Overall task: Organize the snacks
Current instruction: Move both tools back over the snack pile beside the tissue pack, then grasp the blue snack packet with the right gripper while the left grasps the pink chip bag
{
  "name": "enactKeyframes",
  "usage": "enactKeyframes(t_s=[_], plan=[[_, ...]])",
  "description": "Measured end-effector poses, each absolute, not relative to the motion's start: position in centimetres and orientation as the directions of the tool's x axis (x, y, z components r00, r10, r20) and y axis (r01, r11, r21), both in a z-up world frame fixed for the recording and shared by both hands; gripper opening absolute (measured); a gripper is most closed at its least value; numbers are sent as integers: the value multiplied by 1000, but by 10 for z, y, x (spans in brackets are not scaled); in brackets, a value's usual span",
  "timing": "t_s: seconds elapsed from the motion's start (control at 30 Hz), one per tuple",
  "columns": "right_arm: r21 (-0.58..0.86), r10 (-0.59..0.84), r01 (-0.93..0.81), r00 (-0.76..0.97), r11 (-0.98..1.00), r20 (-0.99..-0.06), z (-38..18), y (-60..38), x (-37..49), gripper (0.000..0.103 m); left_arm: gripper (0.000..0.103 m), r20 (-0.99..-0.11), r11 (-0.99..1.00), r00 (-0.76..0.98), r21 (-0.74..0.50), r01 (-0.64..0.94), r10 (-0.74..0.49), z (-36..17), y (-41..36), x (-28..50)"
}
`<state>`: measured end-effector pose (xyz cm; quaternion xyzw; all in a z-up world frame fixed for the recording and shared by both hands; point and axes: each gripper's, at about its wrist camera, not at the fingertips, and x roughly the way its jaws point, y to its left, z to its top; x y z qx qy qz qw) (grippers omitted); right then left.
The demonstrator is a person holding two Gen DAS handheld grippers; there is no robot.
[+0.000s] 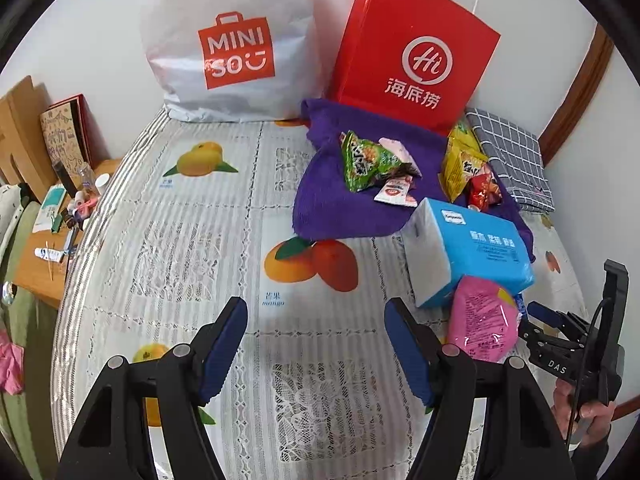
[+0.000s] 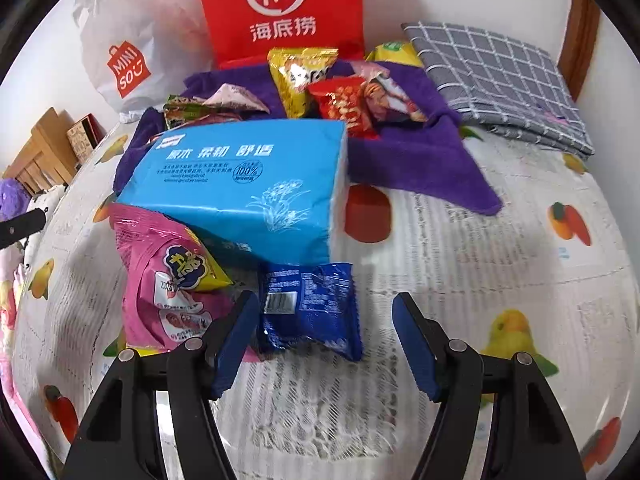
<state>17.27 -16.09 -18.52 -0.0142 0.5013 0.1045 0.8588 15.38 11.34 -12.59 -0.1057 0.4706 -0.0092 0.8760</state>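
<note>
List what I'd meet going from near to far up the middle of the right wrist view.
right gripper → dark blue snack packet → blue tissue pack → yellow snack bag → red paper bag.

Two bags (image 1: 228, 40) stood against the wall, towel (image 1: 340, 208) spread before them, snacks (image 1: 368, 160) heaped on it, tissue pack (image 2: 240, 184) laid at its front, two packets (image 2: 308, 308) placed before the pack.

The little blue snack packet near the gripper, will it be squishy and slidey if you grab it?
Probably a bit of both. The blue snack packet looks puffed and crinkled, so it should give under the pads instead of staying stiff. Its wrapper is shiny, so it may slip. It lies flat on the tablecloth, so it likely won't roll, and seems light.
</note>
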Motion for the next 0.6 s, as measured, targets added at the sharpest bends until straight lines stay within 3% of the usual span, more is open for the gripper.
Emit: enactKeyframes(t_s=[0.43,0.6], plan=[[52,148,-206,489,977,-860,-200,-150,178,71,69,-836,978,531,-199,-65,-135,-144,104,152],[36,139,-202,523,979,-841,-199,-152,173,66,69,-843,979,518,-199,-53,-143,-151,100,145]])
